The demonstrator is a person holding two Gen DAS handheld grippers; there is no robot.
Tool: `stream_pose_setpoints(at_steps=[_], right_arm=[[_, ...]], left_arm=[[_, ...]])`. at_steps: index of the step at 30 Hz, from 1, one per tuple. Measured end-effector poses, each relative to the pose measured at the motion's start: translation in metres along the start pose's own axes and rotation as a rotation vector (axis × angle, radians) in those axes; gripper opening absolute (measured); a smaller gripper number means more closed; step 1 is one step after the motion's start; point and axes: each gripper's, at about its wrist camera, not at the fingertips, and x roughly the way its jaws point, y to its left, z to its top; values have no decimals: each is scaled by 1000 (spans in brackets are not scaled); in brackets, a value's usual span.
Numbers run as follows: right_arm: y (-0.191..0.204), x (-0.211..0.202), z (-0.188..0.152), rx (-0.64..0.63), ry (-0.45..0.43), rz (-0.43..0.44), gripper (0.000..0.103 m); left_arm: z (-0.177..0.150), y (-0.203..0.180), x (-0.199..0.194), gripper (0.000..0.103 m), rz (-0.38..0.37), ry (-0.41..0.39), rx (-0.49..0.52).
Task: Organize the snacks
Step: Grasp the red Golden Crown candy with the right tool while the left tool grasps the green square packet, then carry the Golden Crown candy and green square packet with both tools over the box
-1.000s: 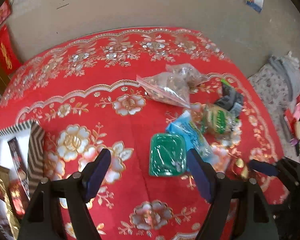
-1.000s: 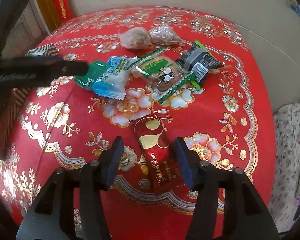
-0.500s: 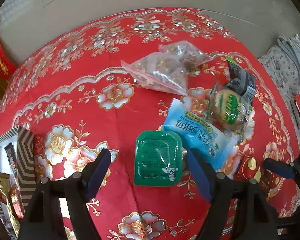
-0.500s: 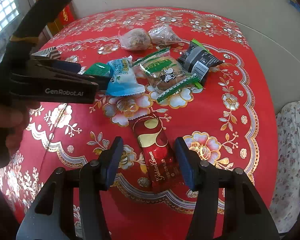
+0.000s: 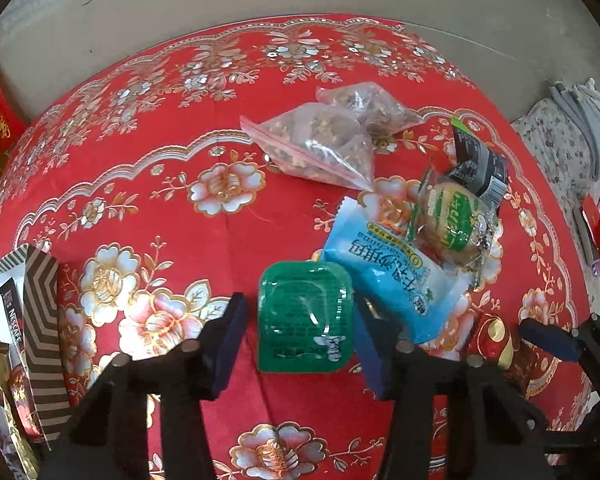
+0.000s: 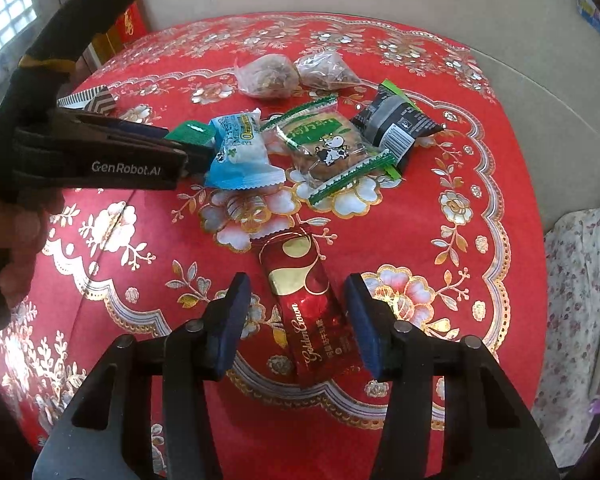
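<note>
Between the pads of the left tool point(image 5: 298, 334) sits the green sealed cup point(image 5: 305, 316), flat on the red flowered tabletop point(image 5: 172, 208). The jaws have just been closing on it; the right pad looks to be at the cup's edge, while a thin gap still shows on the left side, so the tool is apart and not yet clamped. The blue wrapped cake point(image 5: 388, 276) lies just beside the cup, its corner touching or overlapping the right pad's side. If the jaws finish closing, that wrapper could be pinched along with the cup and dragged off when the cup is lifted. The cup's smooth rounded walls could also let it squirt out forward under an uneven squeeze.

The right tool point(image 6: 296, 320) straddles the red Golden Crown bar point(image 6: 312, 312), jaws apart with cloth showing on both sides; they too have just been narrowing. The bar lies slightly askew to the pads, so it may twist as they meet.

Farther out lie the green cow-print biscuit point(image 5: 454, 220), the black packet point(image 5: 478, 164) and two clear bags of nuts point(image 5: 320, 144). The striped box point(image 5: 40, 320) at the tabletop's left edge, likely the destination, already holds sachets; a careless drop could miss its narrow opening.
</note>
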Motion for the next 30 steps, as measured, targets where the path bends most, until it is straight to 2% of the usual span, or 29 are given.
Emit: stream_pose_setpoints(at_steps=[1,5,9,11,17,30], right_arm=[[0,0,0,-3,1,-6,46],[-2,-2,-1,6,7,-30,31],[-5,-5,-5,24,8,-30,29],[-5,-8,-7,31,4,-26,26],[-1,-21,-9,47,-18,0,26],[12,-55,-12,85,-100,97,26]], left_arm=[[0,2,0,46,1,-2,-6],[-2,7,-2,46,-24,-10,-23],[-5,12,-6,45,-57,-10,-53],[-7,15,-12,45,-79,-18,-68],[-18,21,-35,45,-149,-49,-95],[-57,25,-75,46,-41,-74,-86]])
